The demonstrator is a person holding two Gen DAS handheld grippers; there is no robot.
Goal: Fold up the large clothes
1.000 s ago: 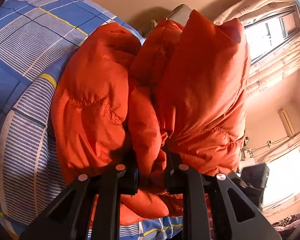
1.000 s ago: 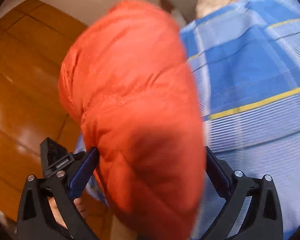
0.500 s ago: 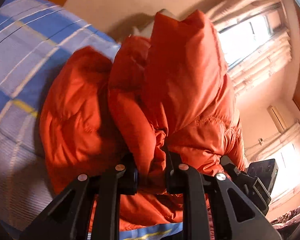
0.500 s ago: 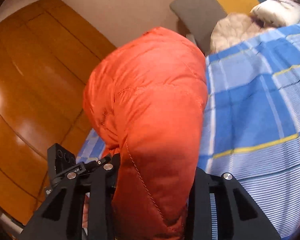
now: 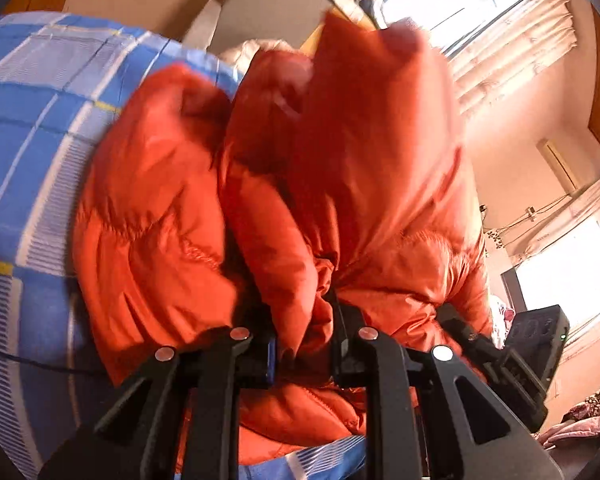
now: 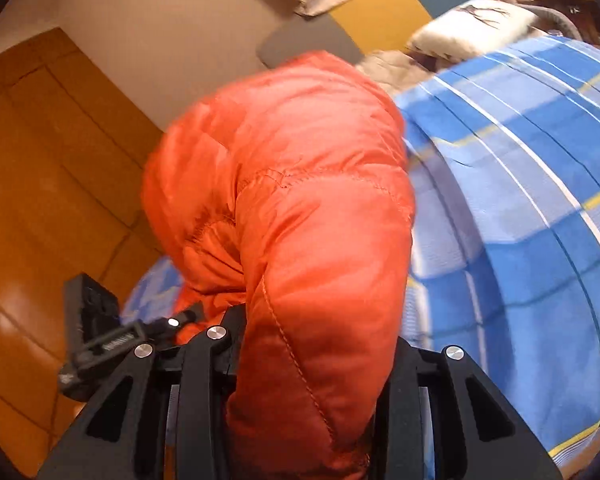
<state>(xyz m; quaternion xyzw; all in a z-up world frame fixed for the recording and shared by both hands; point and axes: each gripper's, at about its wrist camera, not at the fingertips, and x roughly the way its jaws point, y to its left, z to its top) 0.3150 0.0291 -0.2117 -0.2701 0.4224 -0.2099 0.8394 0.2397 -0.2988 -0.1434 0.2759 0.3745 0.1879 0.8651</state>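
Note:
A puffy orange down jacket (image 5: 284, 200) hangs bunched in folds above the blue checked bed cover (image 5: 32, 152). My left gripper (image 5: 302, 344) is shut on a thick fold of it near its lower edge. In the right wrist view the orange jacket (image 6: 300, 208) bulges up between the jaws. My right gripper (image 6: 312, 380) is shut on that padded part, and its fingertips are hidden by the cloth. The other gripper's black body shows at the right edge of the left view (image 5: 536, 344) and at the left of the right view (image 6: 100, 332).
The blue checked bed cover (image 6: 520, 200) fills the right of the right wrist view. A white pillow (image 6: 468, 24) and a beige cloth (image 6: 388, 68) lie at the bed's head. A wooden wardrobe (image 6: 40, 180) stands left. Curtained windows (image 5: 500, 12) are behind.
Both grippers have lifted the jacket higher off the bed and tilted up. The right gripper, wide around the jacket a second ago, has closed on it.

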